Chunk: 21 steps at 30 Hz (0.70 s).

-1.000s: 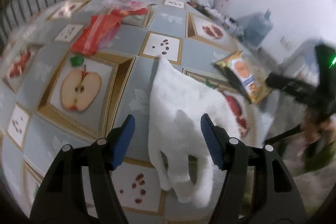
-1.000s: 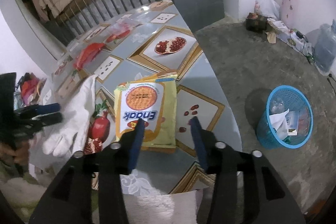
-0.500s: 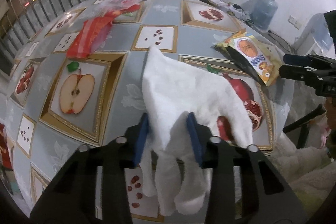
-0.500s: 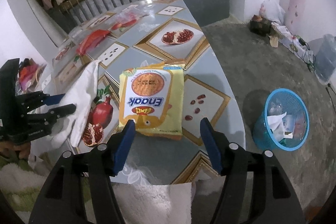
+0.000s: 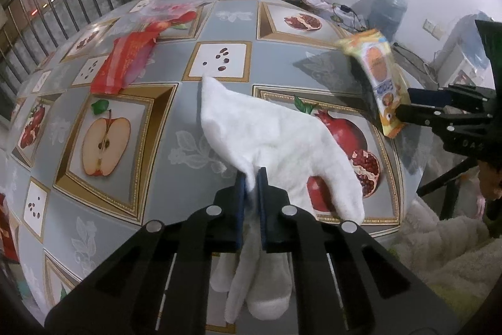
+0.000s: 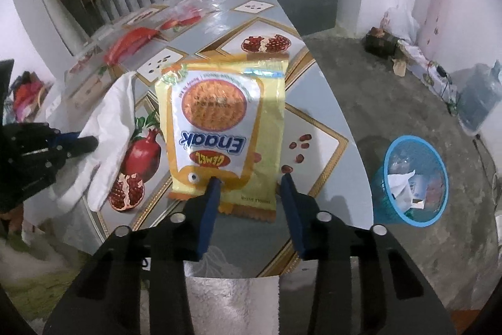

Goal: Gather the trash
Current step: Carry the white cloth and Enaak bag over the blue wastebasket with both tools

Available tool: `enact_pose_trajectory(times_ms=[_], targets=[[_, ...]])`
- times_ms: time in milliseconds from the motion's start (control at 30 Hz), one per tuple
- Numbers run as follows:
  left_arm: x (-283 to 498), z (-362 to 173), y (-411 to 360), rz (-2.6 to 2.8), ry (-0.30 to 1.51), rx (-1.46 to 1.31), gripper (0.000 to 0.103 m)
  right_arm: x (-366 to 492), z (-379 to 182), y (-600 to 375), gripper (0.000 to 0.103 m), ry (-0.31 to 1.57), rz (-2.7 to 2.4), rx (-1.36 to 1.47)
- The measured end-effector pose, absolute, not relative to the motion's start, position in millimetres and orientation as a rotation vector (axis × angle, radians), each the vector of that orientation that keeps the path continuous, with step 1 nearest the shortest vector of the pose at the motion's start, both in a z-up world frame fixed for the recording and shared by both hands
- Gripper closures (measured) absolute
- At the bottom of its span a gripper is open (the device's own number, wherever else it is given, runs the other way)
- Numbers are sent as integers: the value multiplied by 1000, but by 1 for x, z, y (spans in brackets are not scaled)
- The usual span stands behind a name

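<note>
Jaws of the left gripper [image 5: 251, 178] have just been closing and now pinch a fold of the white glove [image 5: 276, 140], blue pads pressed tight with cloth bunched between them. Jaws of the right gripper [image 6: 251, 187] have just been closing too, but stand at a middling gap: the left pad lies over the lower edge of the yellow snack packet [image 6: 222, 127], the right pad is clear of the packet's side, and no squeeze shows yet.

The glove is limp cloth, light, and will drape and trail; its fingers hang over the near edge of the tabletop [image 5: 157, 127] while the cuff lies flat on the patterned cloth. A pinch at mid-palm, as here, should lift it, though the loose ends will swing. The packet looks thin, crinkly and slick, nearly weightless, probably empty; its crimped bottom seam is the surest place to take hold, since the flat face would slide. In the left view its far end seems to stand up off the tabletop beside the right gripper.

Both grippers point steeply downward at the near edge, side by side. A blue basket [image 6: 411, 181] already holding paper stands on the floor to the right, well apart from the tabletop. A red wrapper [image 5: 125, 65] lies farther back.
</note>
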<state>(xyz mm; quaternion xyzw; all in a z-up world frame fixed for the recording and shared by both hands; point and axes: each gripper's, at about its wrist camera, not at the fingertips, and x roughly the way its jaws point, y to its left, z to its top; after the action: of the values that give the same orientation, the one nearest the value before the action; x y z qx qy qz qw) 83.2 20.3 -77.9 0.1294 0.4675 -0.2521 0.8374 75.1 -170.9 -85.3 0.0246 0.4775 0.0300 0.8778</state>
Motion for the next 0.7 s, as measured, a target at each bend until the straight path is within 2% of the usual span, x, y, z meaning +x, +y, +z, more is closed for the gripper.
enact_pose_trajectory(times_ms=[100,167,267,700], targets=[[84,-76,23,-532,988,259,98,76,-85,-169,76,991,51,39],[86,-76,25,-527,986,251,98,77,-85,-170,90,989,44,48],[90,-74,29,-518,983,233,98,77,-85,-174,96,984,41,73],[95,-58,40,-487,940,200,98,75,-67,-187,99,911,4,122]])
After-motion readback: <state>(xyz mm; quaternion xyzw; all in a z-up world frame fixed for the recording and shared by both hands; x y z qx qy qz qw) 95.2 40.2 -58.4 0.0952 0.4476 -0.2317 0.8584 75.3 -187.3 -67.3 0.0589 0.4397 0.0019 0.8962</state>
